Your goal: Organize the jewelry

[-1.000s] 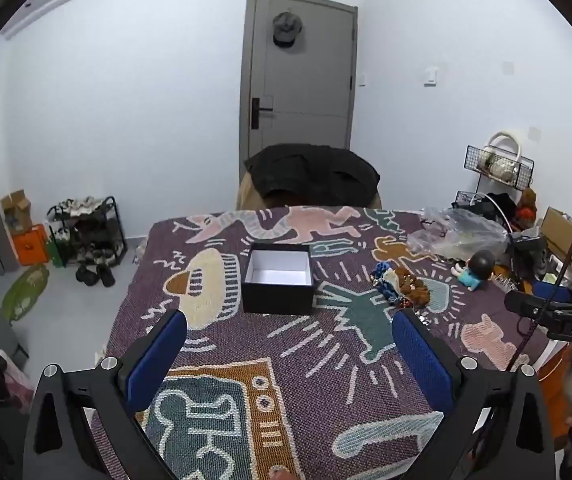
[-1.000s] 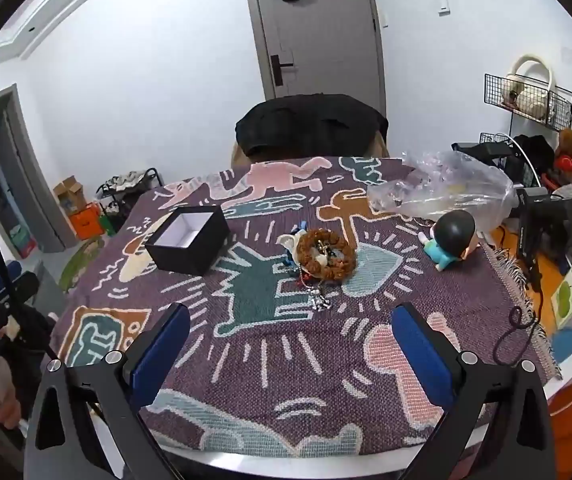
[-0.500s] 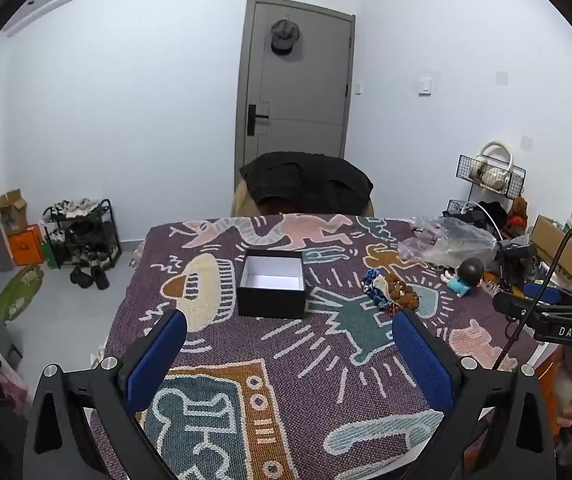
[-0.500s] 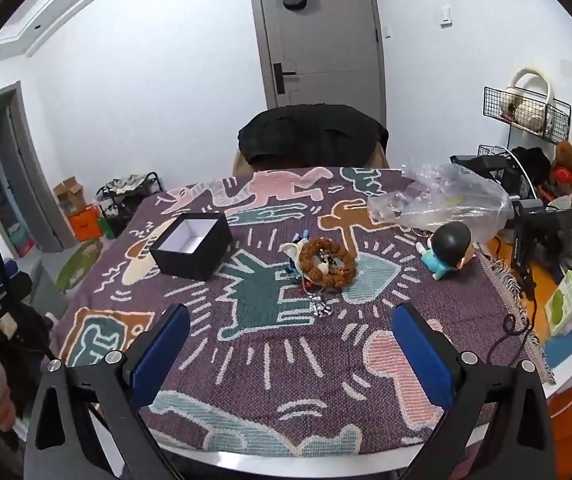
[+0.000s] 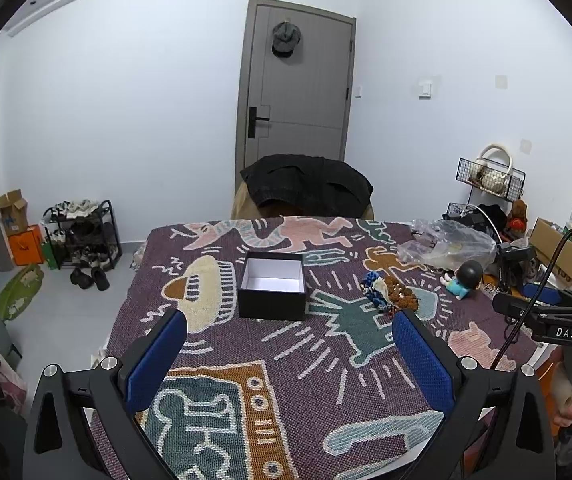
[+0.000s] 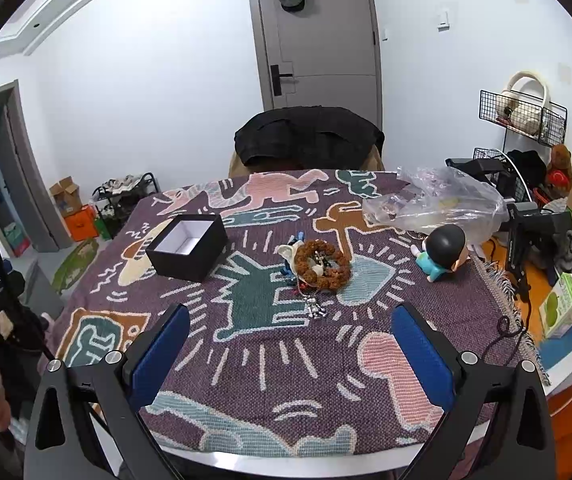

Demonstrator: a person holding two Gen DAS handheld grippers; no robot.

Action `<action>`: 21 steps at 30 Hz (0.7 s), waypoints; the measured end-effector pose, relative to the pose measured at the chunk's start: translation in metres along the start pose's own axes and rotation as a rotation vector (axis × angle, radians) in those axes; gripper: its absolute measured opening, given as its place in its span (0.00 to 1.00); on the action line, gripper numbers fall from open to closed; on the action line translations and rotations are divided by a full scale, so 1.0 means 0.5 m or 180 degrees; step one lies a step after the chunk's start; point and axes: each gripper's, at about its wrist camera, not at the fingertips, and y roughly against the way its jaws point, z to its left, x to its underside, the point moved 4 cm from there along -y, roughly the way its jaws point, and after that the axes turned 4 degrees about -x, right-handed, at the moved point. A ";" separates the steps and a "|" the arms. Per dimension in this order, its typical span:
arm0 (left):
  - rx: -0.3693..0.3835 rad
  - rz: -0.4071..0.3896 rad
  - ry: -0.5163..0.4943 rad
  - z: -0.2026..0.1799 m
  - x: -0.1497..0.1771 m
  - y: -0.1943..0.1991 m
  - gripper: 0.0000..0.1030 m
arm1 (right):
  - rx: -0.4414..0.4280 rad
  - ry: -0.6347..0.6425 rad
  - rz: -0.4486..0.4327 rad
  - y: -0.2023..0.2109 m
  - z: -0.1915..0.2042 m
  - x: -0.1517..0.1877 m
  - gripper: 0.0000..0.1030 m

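Right wrist view: one open black box (image 6: 187, 247) sits left of one jewelry pile (image 6: 314, 266), perhaps several tangled pieces, mid-worktop (image 6: 245, 360). Both the left gripper (image 5: 289, 346) and right gripper (image 6: 290, 344) are released, holding nothing.

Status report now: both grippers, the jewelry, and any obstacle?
Left gripper open, empty. Right gripper open, empty. Jewelry pile on blanket, outside the open black box. Nothing between right gripper and pile.
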 end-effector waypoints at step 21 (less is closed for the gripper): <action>-0.0004 -0.0026 0.0015 0.007 -0.004 0.003 0.99 | 0.0022 0.0025 -0.0013 0.002 0.003 -0.001 0.99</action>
